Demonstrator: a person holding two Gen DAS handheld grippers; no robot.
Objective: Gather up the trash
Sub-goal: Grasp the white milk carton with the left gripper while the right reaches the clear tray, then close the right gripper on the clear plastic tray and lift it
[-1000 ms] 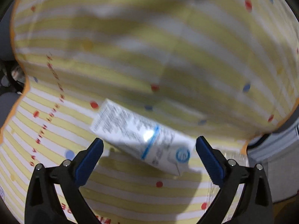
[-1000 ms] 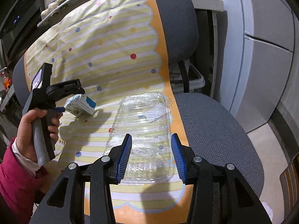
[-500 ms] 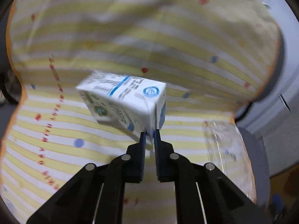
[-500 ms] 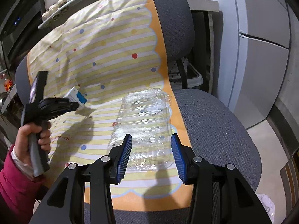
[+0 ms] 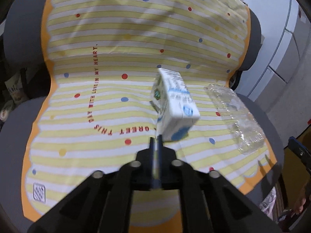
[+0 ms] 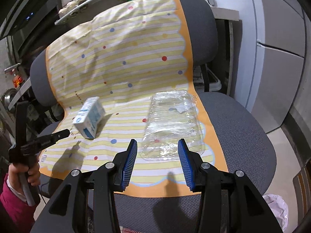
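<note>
- My left tongs [image 5: 155,137] have just been opening, now narrow, the milk carton [image 5: 174,104] slipped clear beside their tips.
- The carton hangs tilted over the striped cloth [image 6: 124,66], long axis slanting away.
- My right tongs [image 6: 157,145] gape half-wide, empty, before the clear plastic tray [image 6: 171,124].

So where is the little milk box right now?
In the right wrist view the milk box is tilted at the left, just beyond the left gripper, above the striped cloth, left of the clear plastic tray.
</note>
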